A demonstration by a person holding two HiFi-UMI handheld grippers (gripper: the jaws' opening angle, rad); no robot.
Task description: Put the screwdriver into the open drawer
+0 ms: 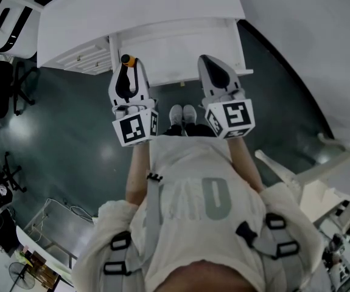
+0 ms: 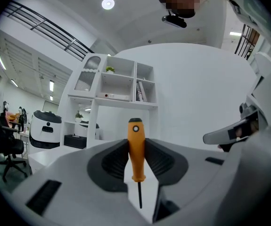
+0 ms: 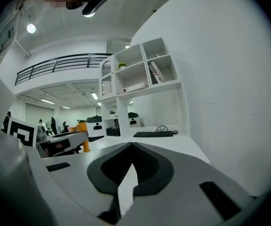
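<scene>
From where I stand, the step in hand looks like the carry to the drawer. The left gripper [image 1: 130,72] pinches the orange plastic-handled screwdriver with the thin black shaft [image 2: 135,149] between its dark ribbed pads. The open white drawer of the white desk [image 1: 238,48] lies just ahead of that gripper's tips and lower down.

To do it well, I'd say:
- The left gripper hangs near the drawer's left front corner, so it should go forward and a little to its own right until the tool is over the drawer's inside.
- It should then sink close to the drawer floor before the jaws part, so the round handle does not drop and roll.
- The grip should stay firm until then, because only the handle's sides are held.
- The right gripper [image 3: 129,147] is empty, its jaw tips pressed together. It is off to the left gripper's right, over the drawer's front, and is best kept clear of the path.

The screwdriver itself is small and slim. It has a smooth orange handle with a dark cap and a pale dot at its butt. The butt pokes out past the jaw tips toward the drawer. The bare black shaft runs back from the handle toward the gripper's body.
</scene>
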